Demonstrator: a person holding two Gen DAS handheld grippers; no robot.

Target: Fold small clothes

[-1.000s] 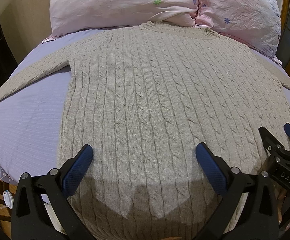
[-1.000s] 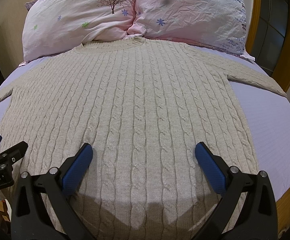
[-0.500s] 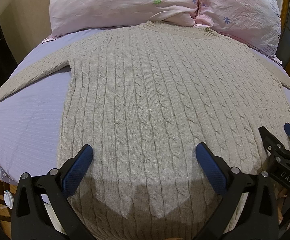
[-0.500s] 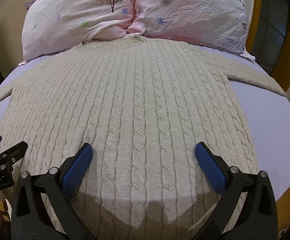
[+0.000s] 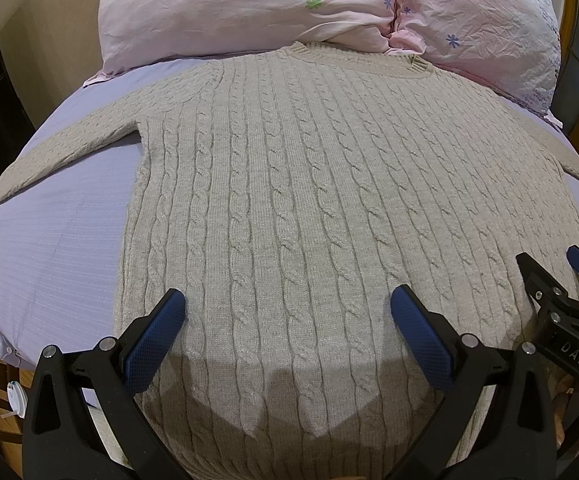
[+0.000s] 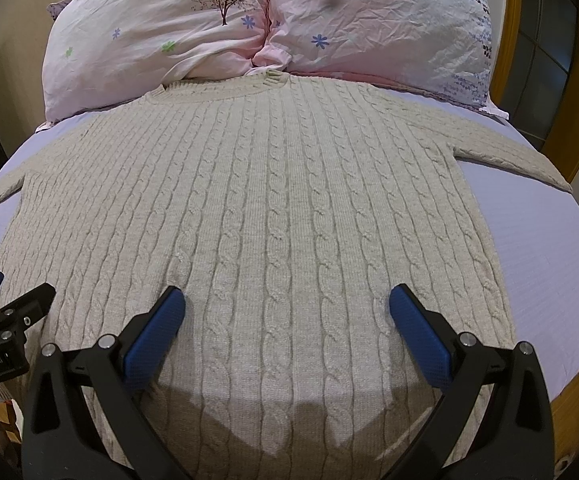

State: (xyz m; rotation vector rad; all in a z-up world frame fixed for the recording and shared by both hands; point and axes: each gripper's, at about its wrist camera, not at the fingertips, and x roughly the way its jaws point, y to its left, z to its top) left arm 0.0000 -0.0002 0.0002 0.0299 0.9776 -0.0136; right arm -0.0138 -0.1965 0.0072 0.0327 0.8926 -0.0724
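Note:
A beige cable-knit sweater (image 5: pixel 289 184) lies flat and face up on a lavender bed sheet (image 5: pixel 49 240), collar toward the pillows, sleeves spread to both sides. It also fills the right wrist view (image 6: pixel 273 208). My left gripper (image 5: pixel 287 320) is open and empty, hovering over the lower left part of the sweater near the hem. My right gripper (image 6: pixel 287 318) is open and empty over the lower right part. The right gripper also shows at the right edge of the left wrist view (image 5: pixel 561 292). The left gripper shows at the left edge of the right wrist view (image 6: pixel 5 300).
Two pink floral pillows (image 5: pixel 249 4) (image 6: pixel 377 20) lie at the head of the bed, touching the sweater's collar. A wooden bed frame (image 6: pixel 569 396) runs along the right side. Bare sheet (image 6: pixel 561 264) lies to the right of the sweater body.

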